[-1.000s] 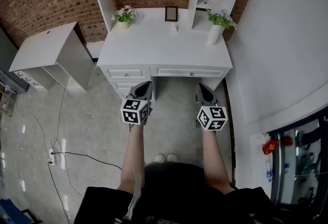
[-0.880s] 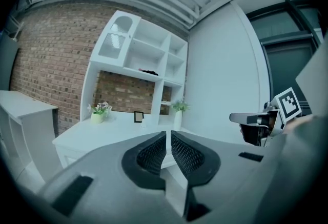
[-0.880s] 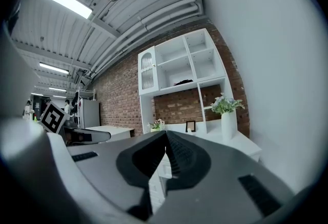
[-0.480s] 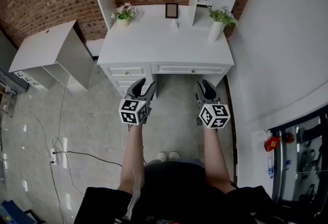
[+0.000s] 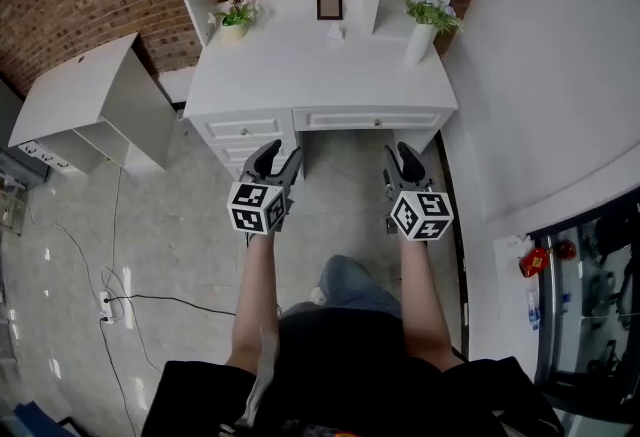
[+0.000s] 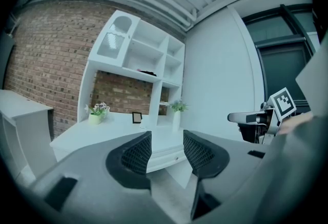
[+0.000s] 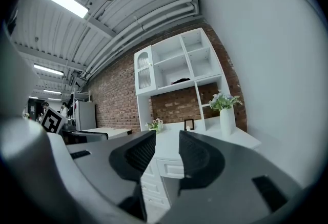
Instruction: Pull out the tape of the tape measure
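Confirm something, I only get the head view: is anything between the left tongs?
Observer: No. In the left gripper view the left gripper has just been opening. Its tongs stand apart with nothing between them, and the desk is behind.
Operator: Right one?
Observer: Same in the right gripper view. The right gripper has just been opening too, tongs apart, gap empty.
Operator: Tape measure anywhere above my frame's top edge?
Observer: None visible. In the hutch up there I make out one dark flat item, too small to identify.

Left gripper [image 5: 280,153] and right gripper [image 5: 401,155] are grey with black-and-white marker cubes [image 5: 260,208]; the person wears black short sleeves [image 5: 200,393].
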`<action>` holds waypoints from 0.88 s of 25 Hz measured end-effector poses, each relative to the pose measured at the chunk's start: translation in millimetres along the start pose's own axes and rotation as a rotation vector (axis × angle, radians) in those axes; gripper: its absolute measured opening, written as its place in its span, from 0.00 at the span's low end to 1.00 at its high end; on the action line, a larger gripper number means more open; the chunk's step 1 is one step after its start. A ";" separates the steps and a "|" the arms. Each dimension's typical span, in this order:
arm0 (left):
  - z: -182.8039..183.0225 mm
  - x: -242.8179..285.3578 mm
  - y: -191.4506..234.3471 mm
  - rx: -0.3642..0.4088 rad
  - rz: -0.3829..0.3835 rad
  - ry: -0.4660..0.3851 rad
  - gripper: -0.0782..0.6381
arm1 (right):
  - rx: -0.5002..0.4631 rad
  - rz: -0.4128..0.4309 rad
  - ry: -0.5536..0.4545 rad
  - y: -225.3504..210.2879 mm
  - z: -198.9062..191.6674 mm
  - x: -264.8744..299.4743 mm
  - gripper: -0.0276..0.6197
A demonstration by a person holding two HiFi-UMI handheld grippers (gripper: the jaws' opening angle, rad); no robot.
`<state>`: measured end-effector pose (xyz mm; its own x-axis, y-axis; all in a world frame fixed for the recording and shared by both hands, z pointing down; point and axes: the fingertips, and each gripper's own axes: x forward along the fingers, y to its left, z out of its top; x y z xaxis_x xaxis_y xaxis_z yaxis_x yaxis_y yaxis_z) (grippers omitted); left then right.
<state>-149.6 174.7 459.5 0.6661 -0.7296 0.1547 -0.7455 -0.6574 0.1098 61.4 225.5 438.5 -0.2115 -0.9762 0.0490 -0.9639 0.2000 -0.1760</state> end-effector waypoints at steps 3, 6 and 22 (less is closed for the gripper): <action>-7.7 6.3 5.7 -0.010 -0.003 0.012 0.34 | 0.008 -0.014 0.006 -8.6 -4.0 5.6 0.23; -10.7 18.2 16.8 -0.019 -0.001 0.014 0.34 | 0.001 -0.017 0.009 -15.2 -5.5 20.2 0.23; 10.8 210.7 95.2 0.002 0.021 0.022 0.34 | 0.004 0.033 0.002 -113.2 7.8 206.9 0.23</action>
<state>-80.0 -43.7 491.9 0.6497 -0.7390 0.1784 -0.7593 -0.6424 0.1042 128.1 0.3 460.9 -0.2434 -0.9689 0.0450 -0.9557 0.2317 -0.1816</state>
